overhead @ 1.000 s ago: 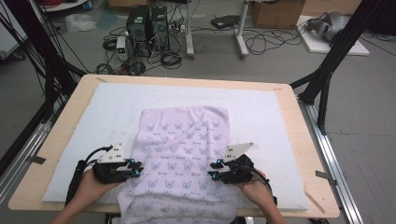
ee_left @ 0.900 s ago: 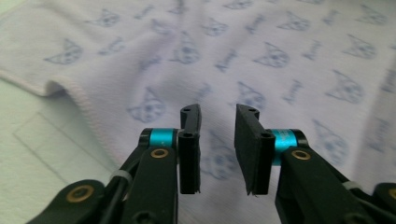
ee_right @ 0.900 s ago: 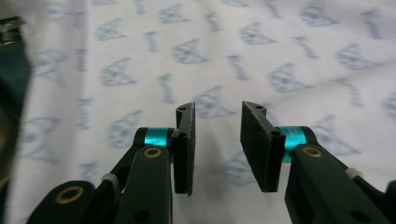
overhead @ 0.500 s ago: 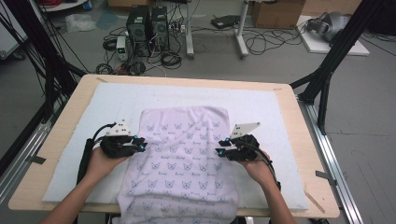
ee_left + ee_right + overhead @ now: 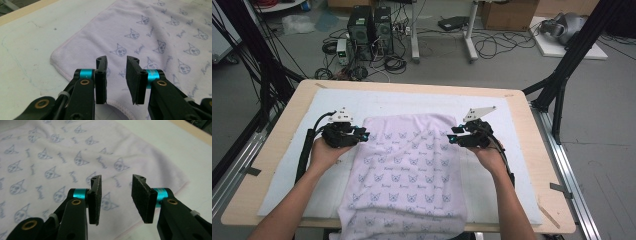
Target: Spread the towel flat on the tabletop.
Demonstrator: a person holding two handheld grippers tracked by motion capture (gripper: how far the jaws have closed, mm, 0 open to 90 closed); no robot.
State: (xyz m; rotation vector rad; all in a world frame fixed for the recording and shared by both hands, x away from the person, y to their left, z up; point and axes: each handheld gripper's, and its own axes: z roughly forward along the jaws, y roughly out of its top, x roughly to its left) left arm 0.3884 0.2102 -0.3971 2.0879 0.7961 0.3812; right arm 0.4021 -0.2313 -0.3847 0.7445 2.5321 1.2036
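A pale lilac towel (image 5: 407, 170) printed with small cat faces lies flat on the white mat (image 5: 337, 105), and its near end hangs over the table's front edge. My left gripper (image 5: 363, 135) hovers at the towel's left edge, close to the far left corner (image 5: 53, 58). Its jaws have just been opening and stand apart with nothing between them (image 5: 116, 60); the towel (image 5: 162, 30) lies below. My right gripper (image 5: 453, 136) hovers at the right edge near the far right corner. It has just been opening too, and is empty (image 5: 116, 178) above the towel (image 5: 50, 157).
The mat covers most of the wooden table (image 5: 412, 86). Black frame posts (image 5: 562, 75) stand at both far corners. On the floor beyond are computer towers (image 5: 369, 25) and loose cables. Bare mat lies left, right and beyond the towel.
Both hands have moved away from the person along the towel's side edges, from its near part up to its far corners, and have risen slightly.
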